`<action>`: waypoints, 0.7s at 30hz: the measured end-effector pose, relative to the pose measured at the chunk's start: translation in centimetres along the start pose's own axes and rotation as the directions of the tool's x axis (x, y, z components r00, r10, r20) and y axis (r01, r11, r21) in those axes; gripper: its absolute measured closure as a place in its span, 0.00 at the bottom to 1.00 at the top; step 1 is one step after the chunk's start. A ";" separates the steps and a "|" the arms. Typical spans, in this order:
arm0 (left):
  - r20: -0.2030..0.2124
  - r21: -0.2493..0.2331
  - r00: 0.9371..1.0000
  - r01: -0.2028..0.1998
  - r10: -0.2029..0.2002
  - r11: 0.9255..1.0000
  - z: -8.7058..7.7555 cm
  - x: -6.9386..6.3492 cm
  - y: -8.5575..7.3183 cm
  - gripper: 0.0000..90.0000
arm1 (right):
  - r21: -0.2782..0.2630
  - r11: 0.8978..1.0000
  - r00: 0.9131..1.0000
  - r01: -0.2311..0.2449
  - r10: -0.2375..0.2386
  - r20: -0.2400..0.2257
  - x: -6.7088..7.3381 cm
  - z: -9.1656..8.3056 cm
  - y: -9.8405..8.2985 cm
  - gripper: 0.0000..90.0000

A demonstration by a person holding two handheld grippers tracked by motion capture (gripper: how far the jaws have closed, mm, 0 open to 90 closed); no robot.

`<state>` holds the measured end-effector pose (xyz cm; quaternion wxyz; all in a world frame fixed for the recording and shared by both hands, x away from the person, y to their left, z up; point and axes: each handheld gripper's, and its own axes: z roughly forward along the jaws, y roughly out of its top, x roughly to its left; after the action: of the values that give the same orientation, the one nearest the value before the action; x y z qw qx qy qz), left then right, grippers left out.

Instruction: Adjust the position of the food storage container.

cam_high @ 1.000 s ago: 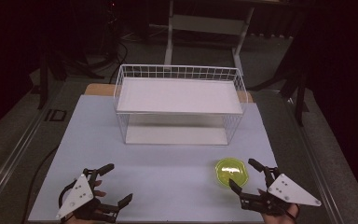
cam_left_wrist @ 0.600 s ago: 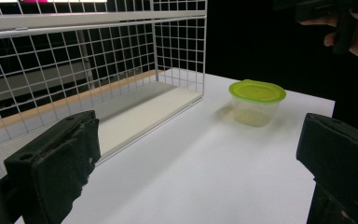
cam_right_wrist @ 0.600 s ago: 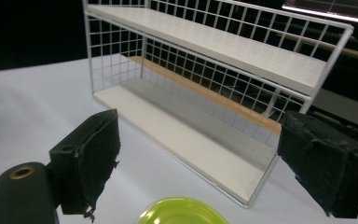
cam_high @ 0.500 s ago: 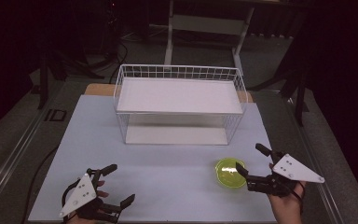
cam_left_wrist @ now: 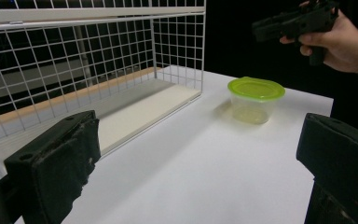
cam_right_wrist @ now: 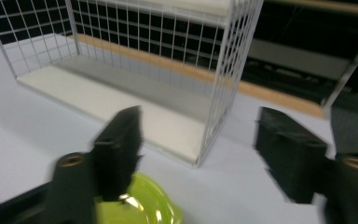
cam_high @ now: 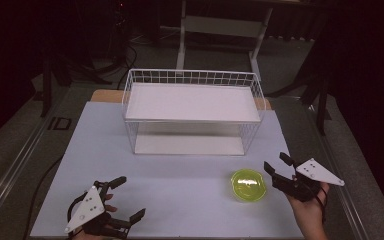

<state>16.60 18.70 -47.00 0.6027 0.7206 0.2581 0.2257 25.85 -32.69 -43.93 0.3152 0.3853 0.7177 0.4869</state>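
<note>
A small clear container with a yellow-green lid (cam_high: pixel 248 185) stands on the white table (cam_high: pixel 180 170), front right of the wire rack (cam_high: pixel 192 112). My right gripper (cam_high: pixel 276 161) hovers just to the right of the container, open, with nothing between its jaws. In the right gripper view the lid (cam_right_wrist: pixel 144 205) lies low under the left jaw, with the rack's corner (cam_right_wrist: pixel 214 93) straight ahead. At the front left, my left gripper (cam_high: pixel 130 197) rests open and holds nothing. The left gripper view has the container (cam_left_wrist: pixel 255 98) ahead at the right and the other hand's gripper (cam_left_wrist: pixel 293 23) above it.
The white wire rack has a lower shelf board (cam_high: pixel 187 145) and an upper board (cam_high: pixel 190 102), open at the front. A wooden strip (cam_high: pixel 105 95) runs behind it. Dark floor and stand legs (cam_high: pixel 182 45) lie beyond the table.
My right gripper has risen and moved forward along the container's right side, from the front edge to beside the lid. The left gripper has barely shifted.
</note>
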 end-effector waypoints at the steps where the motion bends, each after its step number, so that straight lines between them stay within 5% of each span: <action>1: 0.000 0.000 1.000 0.000 0.000 1.000 0.0 0.0 0.0 0.00 | 0.000 1.000 1.000 0.000 0.000 0.000 0.0 0.0 0.0 0.39; 7: 0.002 0.002 1.000 -0.004 0.004 1.000 0.1 -0.1 0.0 0.00 | 0.082 0.997 0.999 0.010 -0.013 0.038 -0.6 0.7 -2.3 0.57; 10: 0.001 0.005 1.000 -0.004 0.004 1.000 0.1 -0.1 0.0 0.00 | 0.148 0.989 0.999 -0.021 0.015 0.044 -1.4 1.0 -3.6 0.75; 15: -0.001 0.006 1.000 -0.004 0.004 1.000 0.1 -0.1 0.0 0.00 | 0.269 0.962 0.998 -0.053 0.040 0.052 -1.8 1.6 -5.0 1.00; 21: -0.003 0.006 1.000 -0.006 0.006 1.000 0.1 -0.1 0.0 0.00 | 0.320 0.945 0.998 -0.065 0.059 0.029 -1.6 2.0 -6.0 1.00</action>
<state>16.59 18.51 -47.06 0.5995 0.7229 0.2573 0.2276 26.90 -34.53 -50.12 0.2399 0.4584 0.7719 0.3694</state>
